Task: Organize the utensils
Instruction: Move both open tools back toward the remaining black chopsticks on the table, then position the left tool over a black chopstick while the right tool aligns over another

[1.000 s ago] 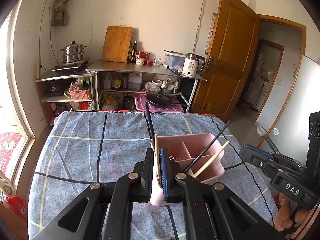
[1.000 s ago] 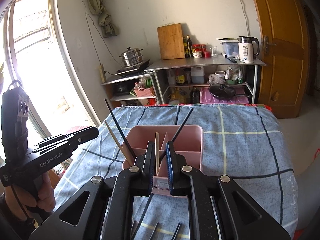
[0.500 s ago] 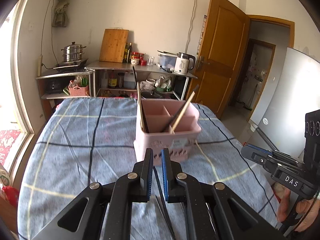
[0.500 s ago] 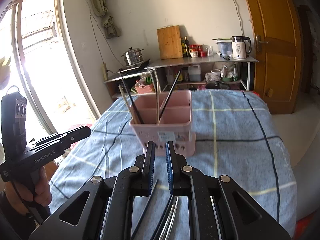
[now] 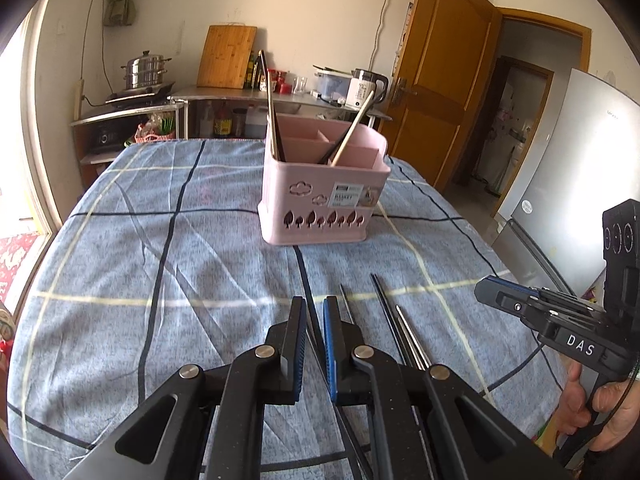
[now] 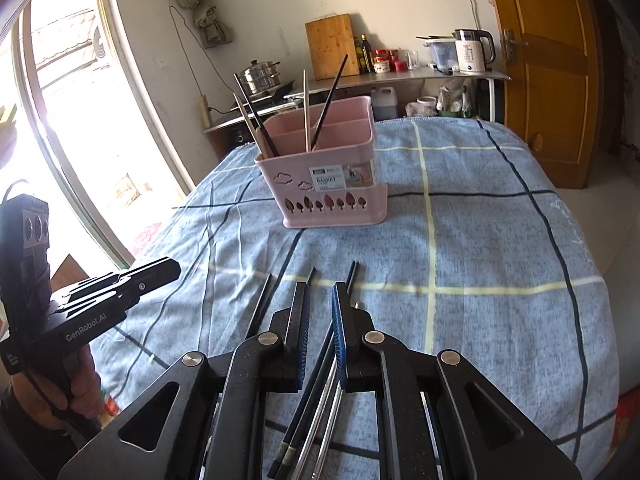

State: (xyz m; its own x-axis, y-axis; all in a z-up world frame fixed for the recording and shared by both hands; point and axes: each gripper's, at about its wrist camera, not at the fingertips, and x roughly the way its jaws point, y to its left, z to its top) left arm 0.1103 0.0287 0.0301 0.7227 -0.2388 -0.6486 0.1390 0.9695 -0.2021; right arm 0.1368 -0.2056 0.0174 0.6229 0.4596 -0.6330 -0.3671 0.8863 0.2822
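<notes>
Nearest on my left cam: left gripper point(image 5: 315, 308) low over the cloth, jaws nearly together, nothing pinched; a dark chopstick lies on the cloth under the gap. Right gripper point(image 6: 319, 294) same posture, jaws narrow with a small gap, nothing clamped that I can see; loose chopsticks point(image 6: 316, 400) run beneath it, black and metal mixed. More loose ones just right of my left tool: metal and black sticks point(image 5: 394, 328) side by side on the blue checked tablecloth point(image 5: 140, 240). The person's hand point(image 5: 596, 404) grips the right tool's handle at frame edge. Mid-table: pink utensil basket point(image 5: 324, 196), upright, divided into compartments, holding wooden and black chopsticks that lean against its walls. Beyond the table: metal shelf with kettle point(image 6: 474, 50), cutting board point(image 5: 226, 56), steamer pot point(image 5: 144, 70). Wooden door point(image 5: 444, 80) behind, on the right.
</notes>
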